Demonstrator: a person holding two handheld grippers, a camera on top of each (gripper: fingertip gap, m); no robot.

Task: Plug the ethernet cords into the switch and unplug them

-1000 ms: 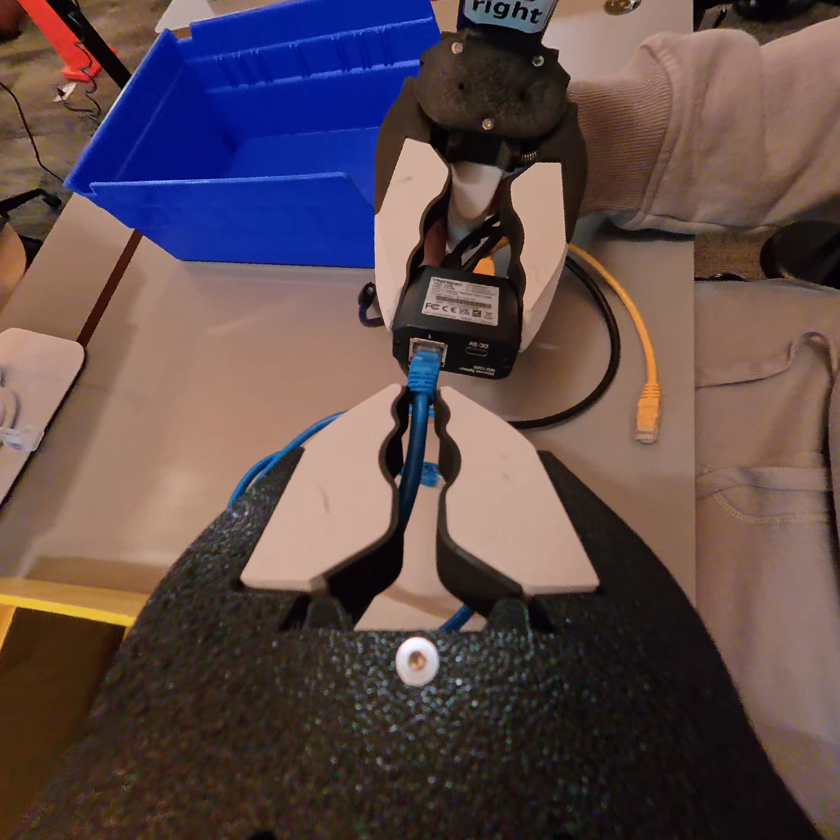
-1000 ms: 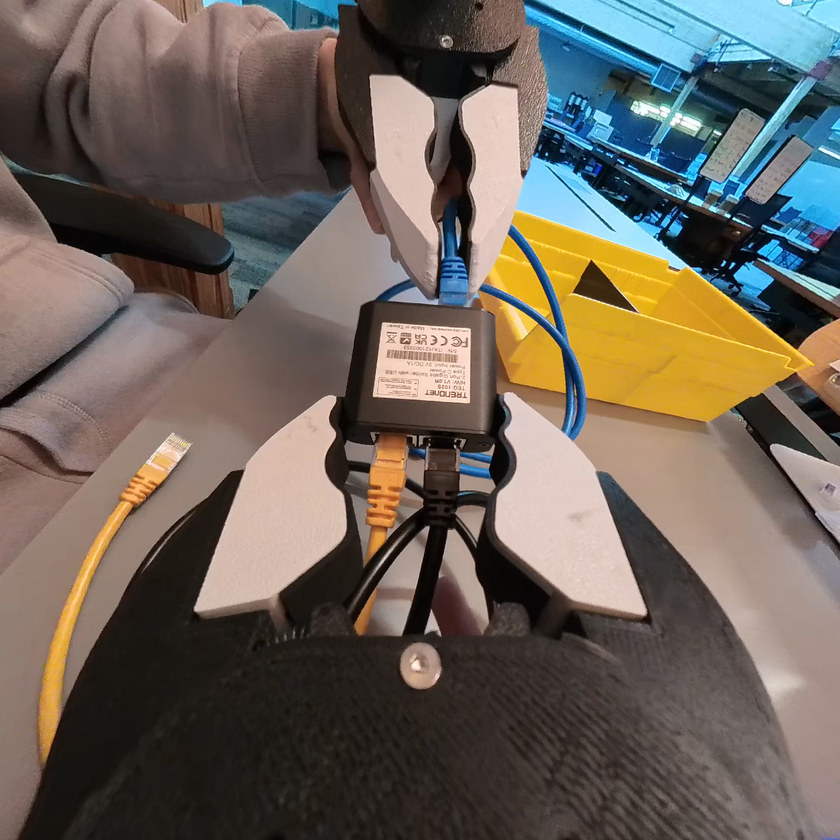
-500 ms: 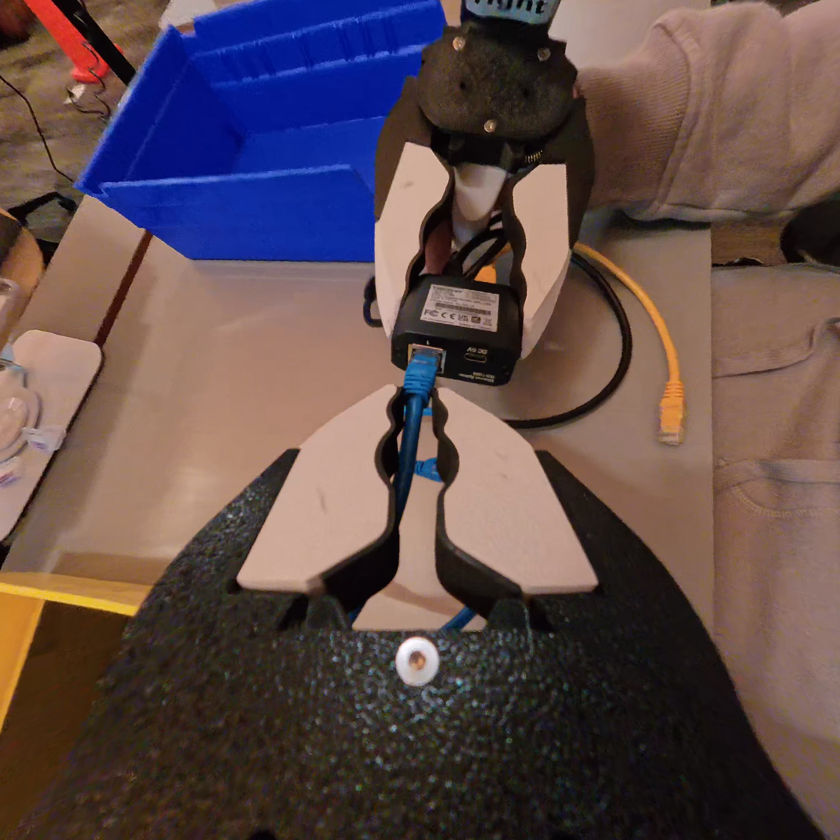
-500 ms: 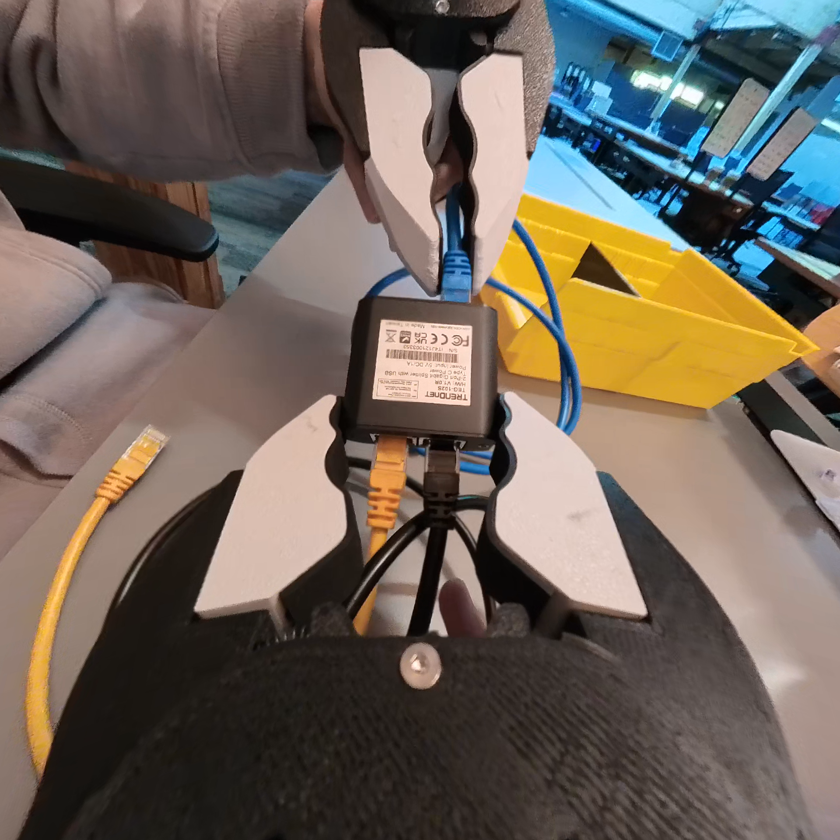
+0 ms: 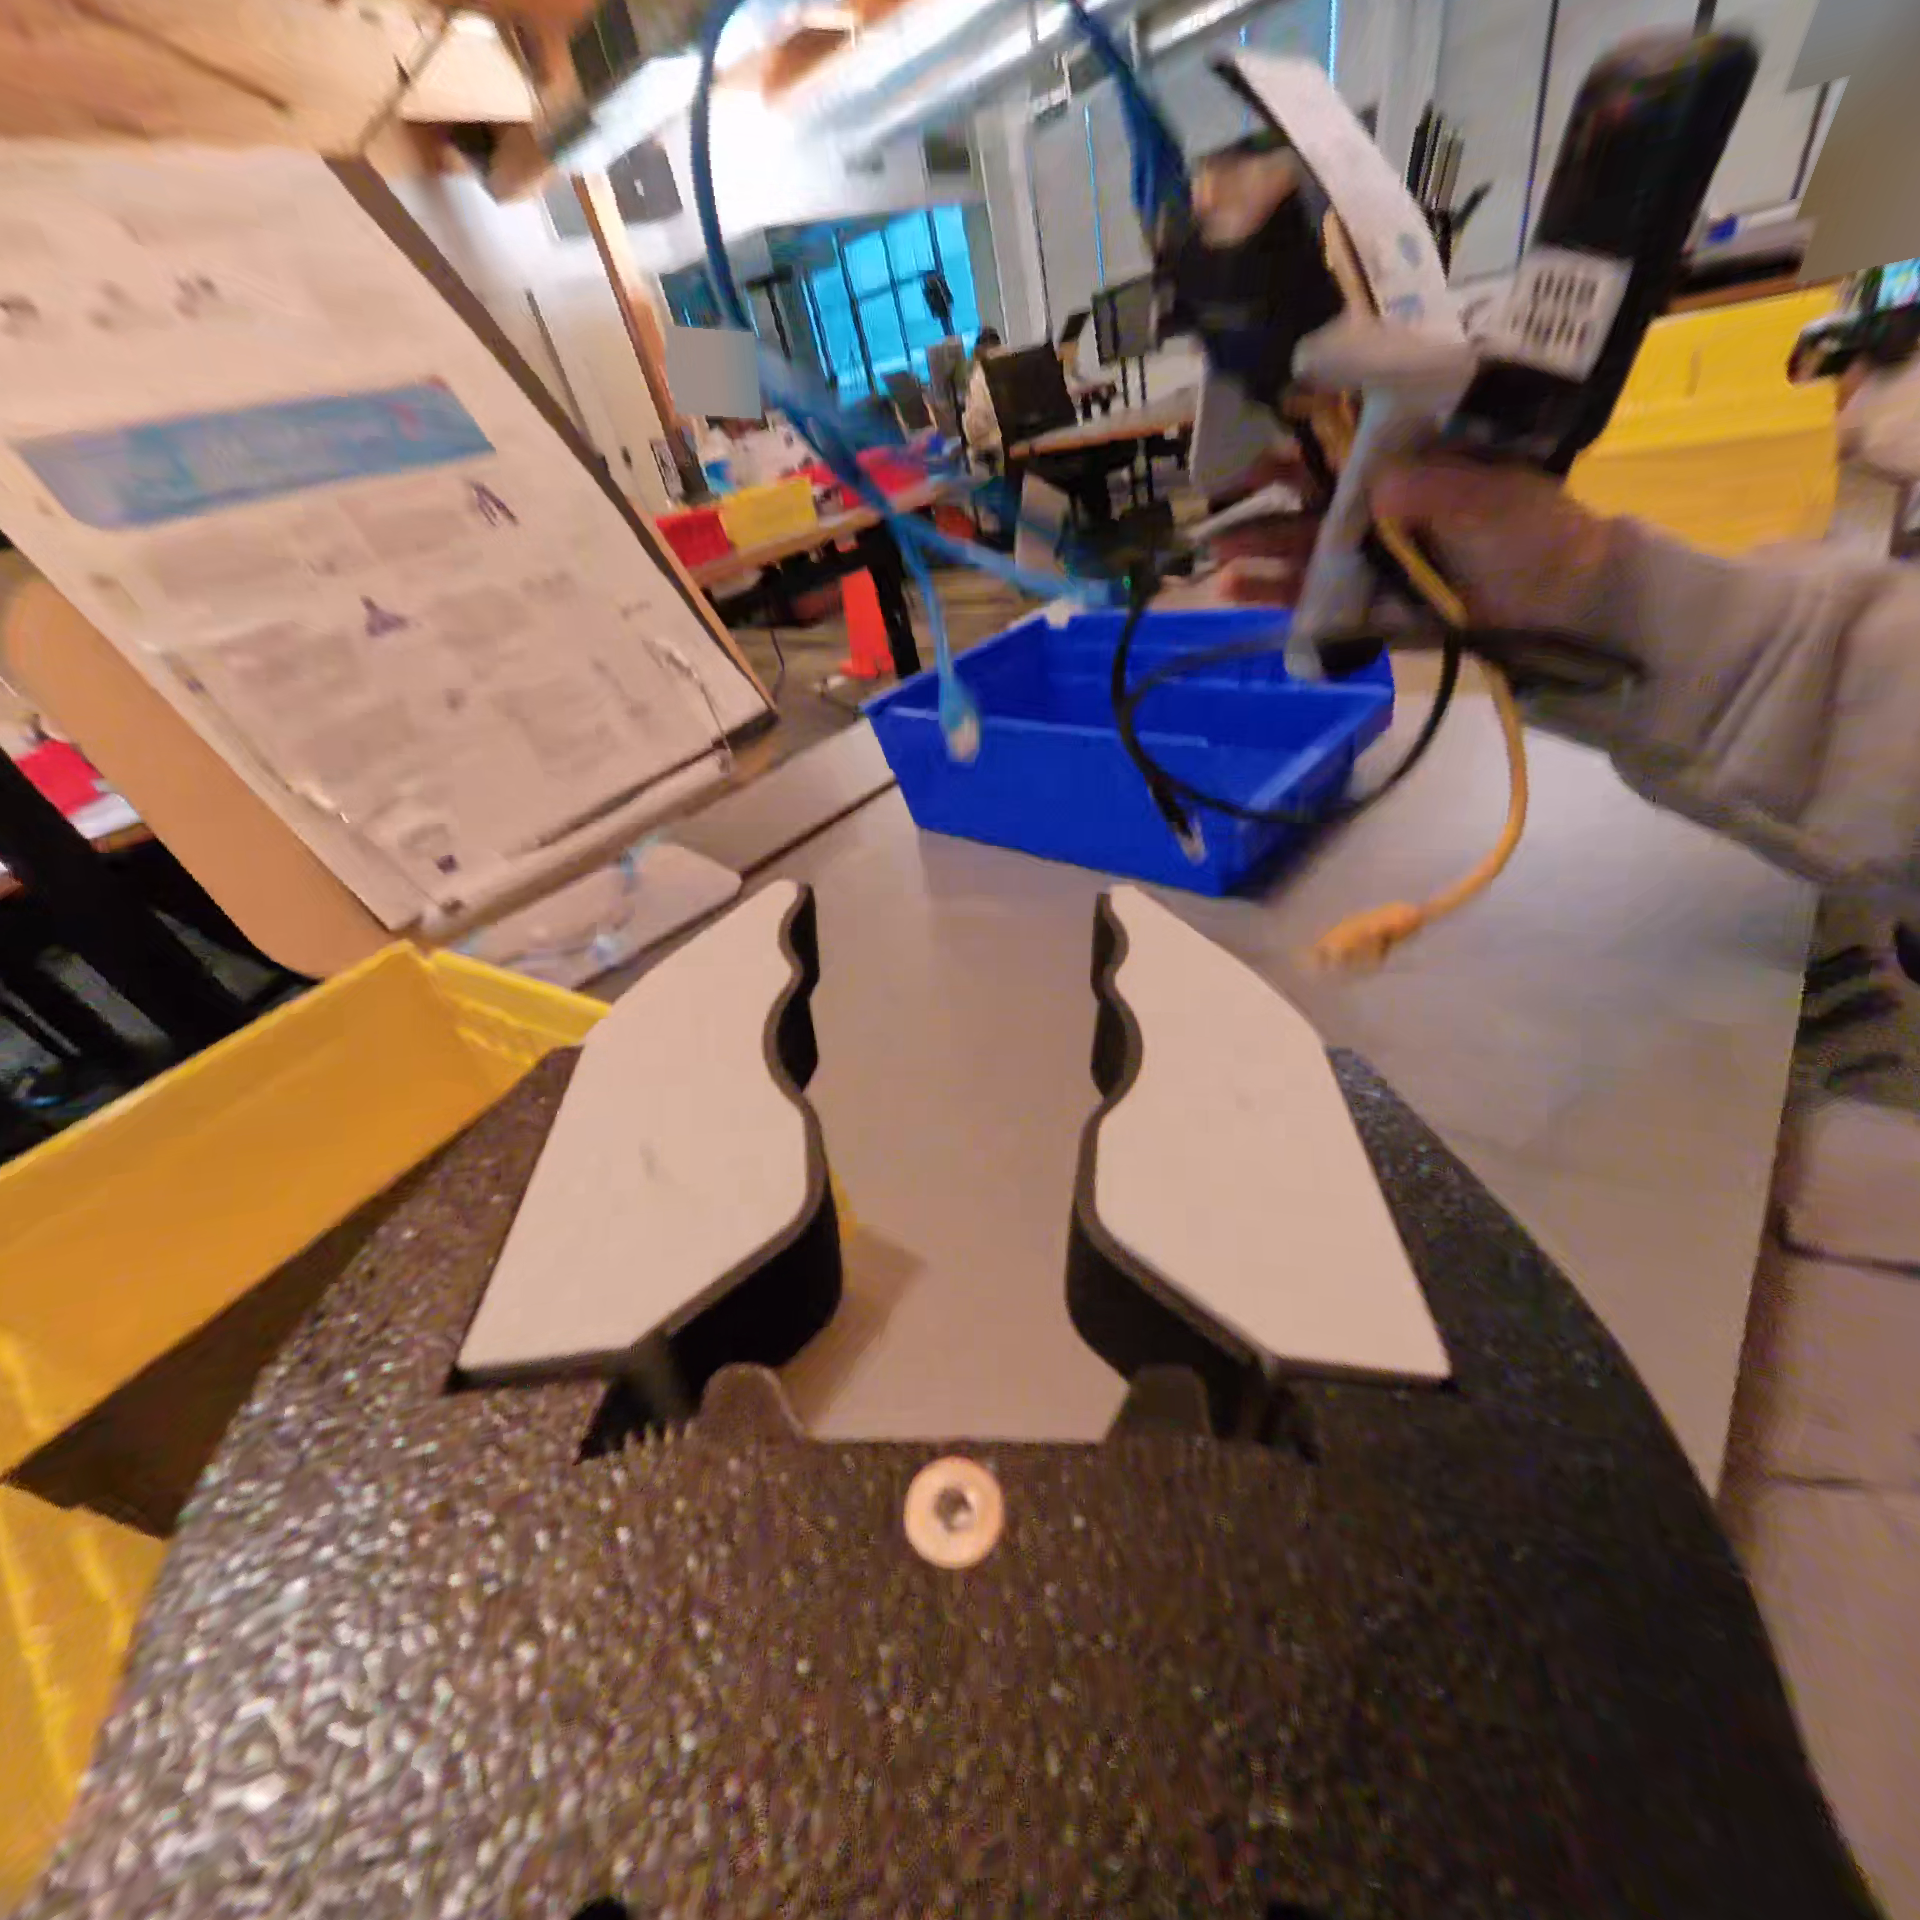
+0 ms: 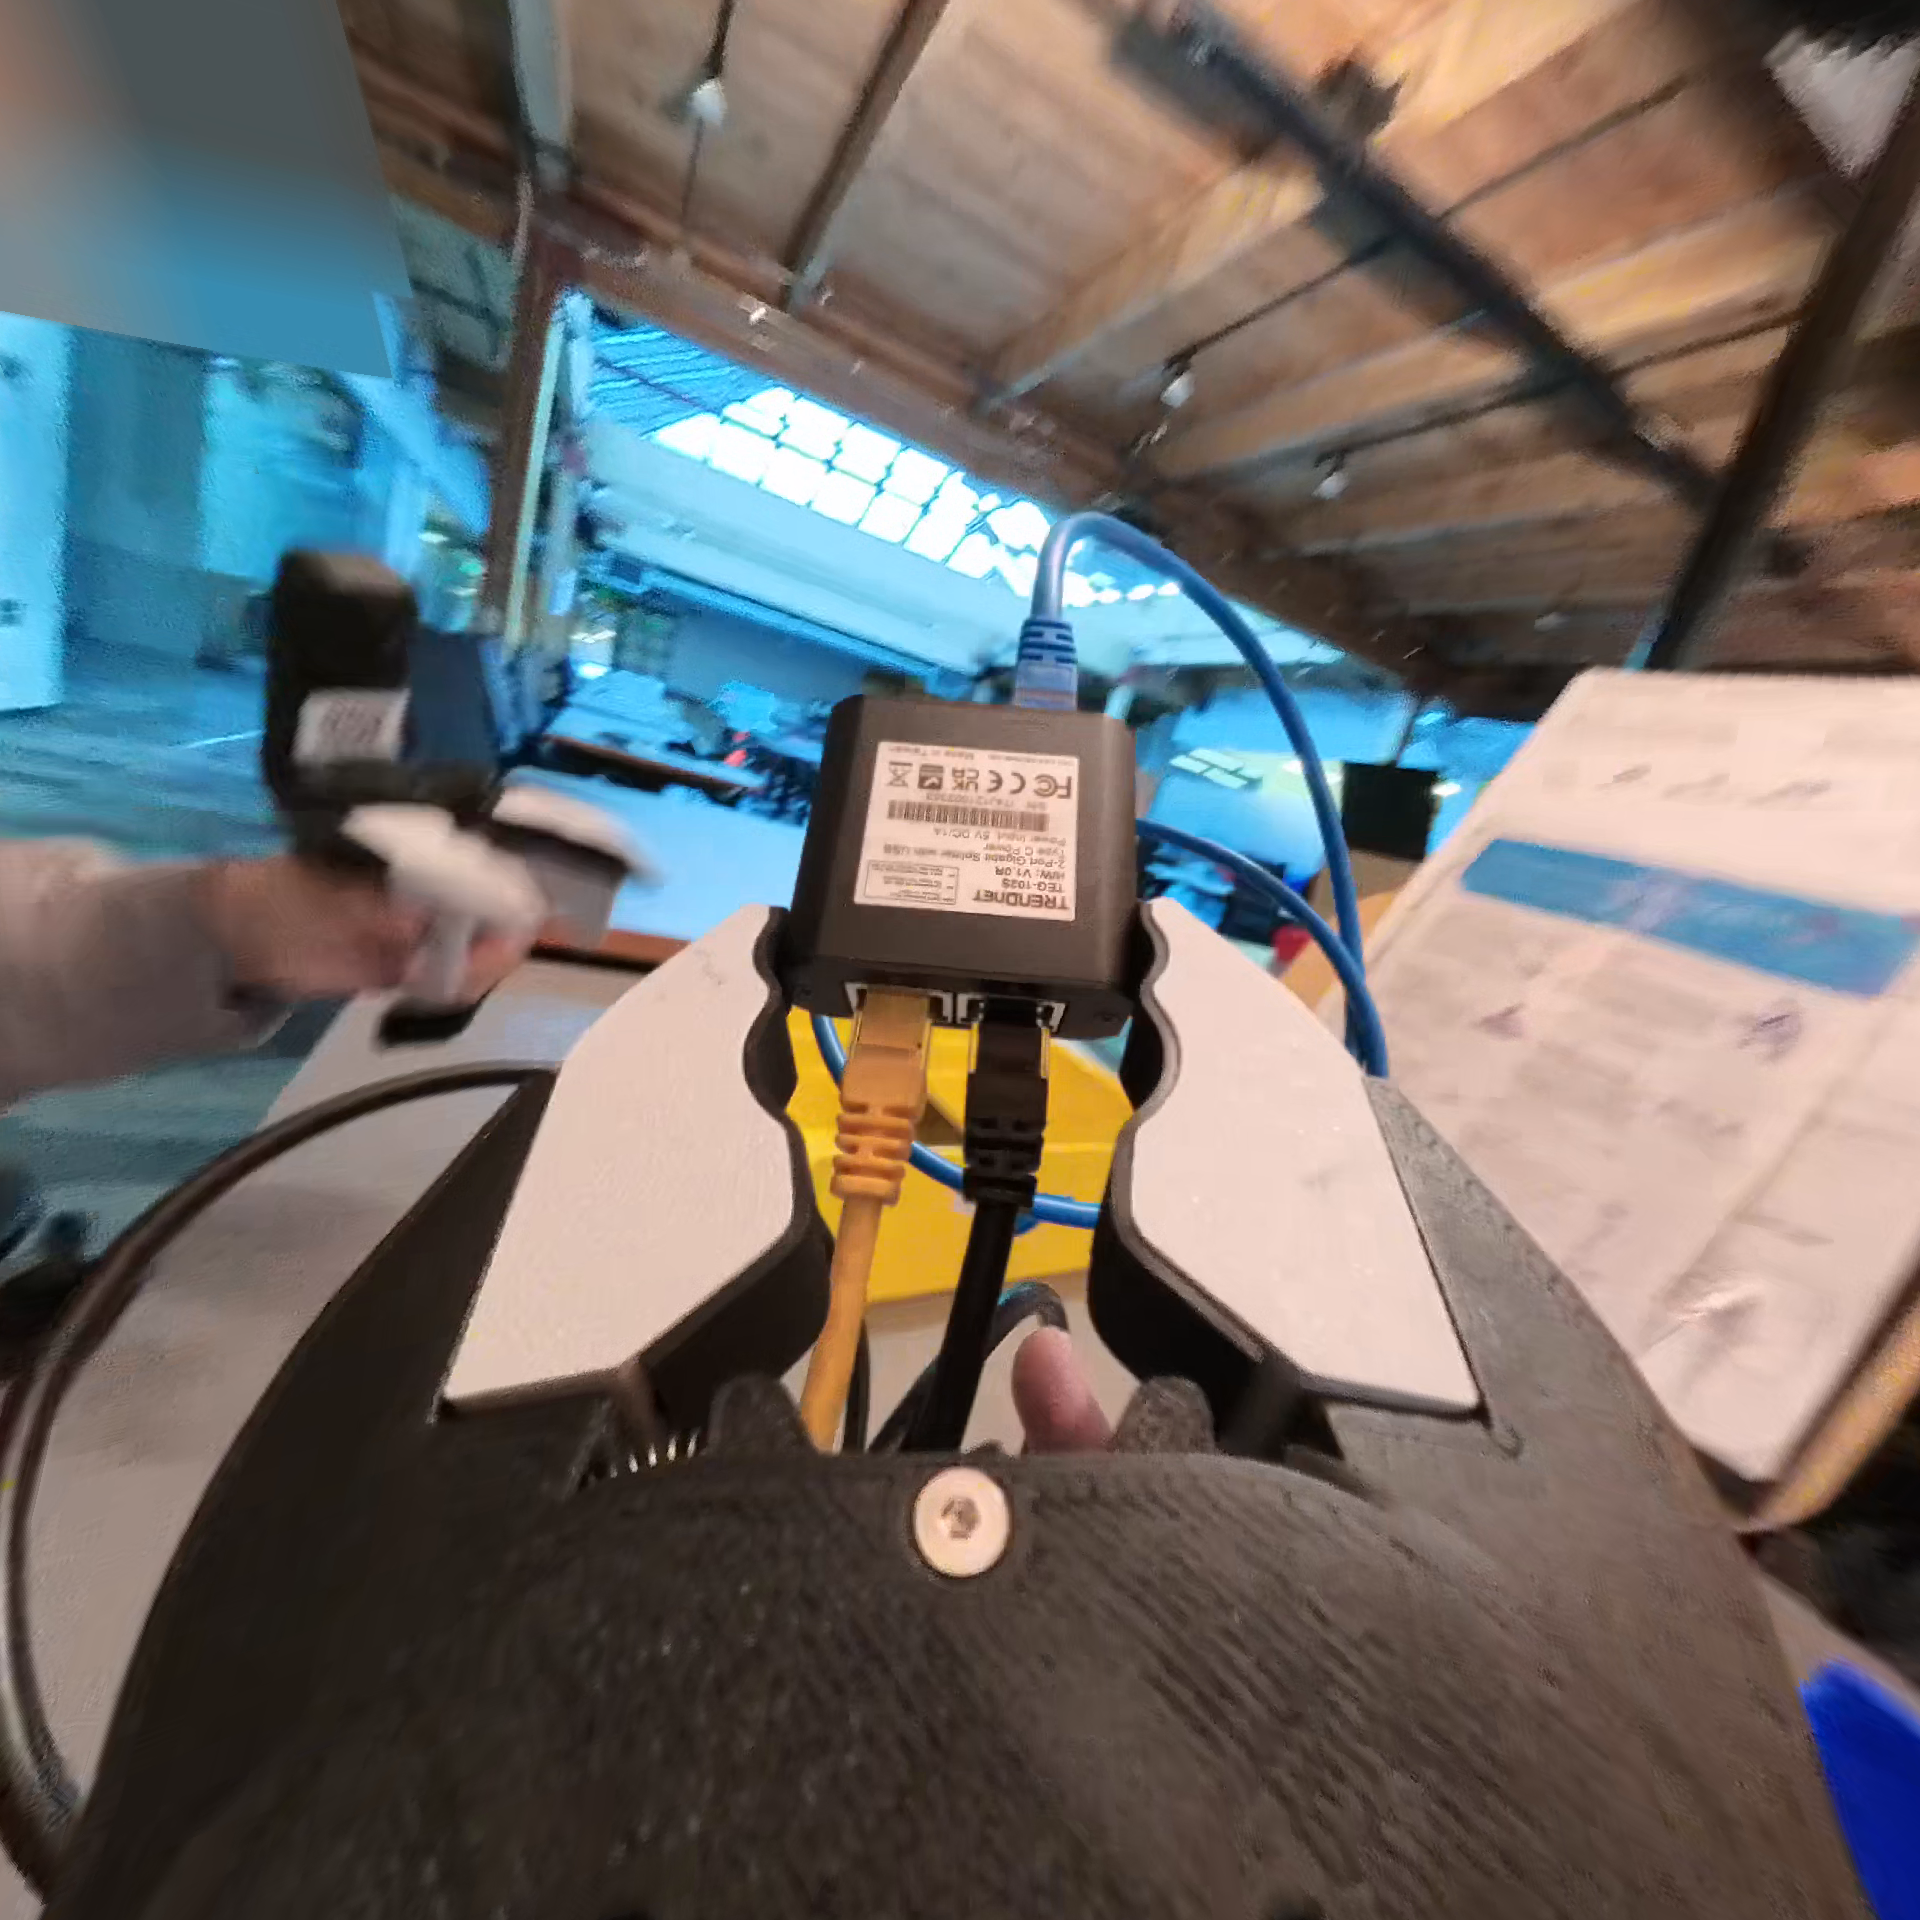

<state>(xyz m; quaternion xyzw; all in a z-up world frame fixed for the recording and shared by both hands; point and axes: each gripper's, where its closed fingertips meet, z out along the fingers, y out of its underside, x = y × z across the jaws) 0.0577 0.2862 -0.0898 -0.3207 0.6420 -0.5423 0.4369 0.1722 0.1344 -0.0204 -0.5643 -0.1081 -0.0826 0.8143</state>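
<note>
My right gripper (image 6: 961, 914) is shut on the black switch (image 6: 966, 821) and holds it high in the air, tilted toward the ceiling. A yellow cord (image 6: 878, 1081) and a black cord (image 6: 1003, 1112) are plugged into its near side, and a blue cord (image 6: 1044, 644) into its far side. My left gripper (image 5: 951, 914) is open and empty, low over the grey table (image 5: 1455, 1039). In the left wrist view the right gripper (image 5: 1340, 343) is blurred at the upper right, with the loose ends of the blue cord (image 5: 956, 717), black cord (image 5: 1179, 821) and yellow cord (image 5: 1371, 930) dangling below it.
A blue bin (image 5: 1039, 769) stands at the far side of the table under the dangling cords. A yellow bin (image 5: 208, 1143) is at the near left. A tilted cardboard board with a printed sheet (image 5: 312, 520) stands to the left. A person's sleeve (image 5: 1714, 686) reaches in from the right.
My left gripper let go of the blue cord, opened and drew back. My right gripper lifted the switch off the table and tilted it up, with all three cords hanging from it.
</note>
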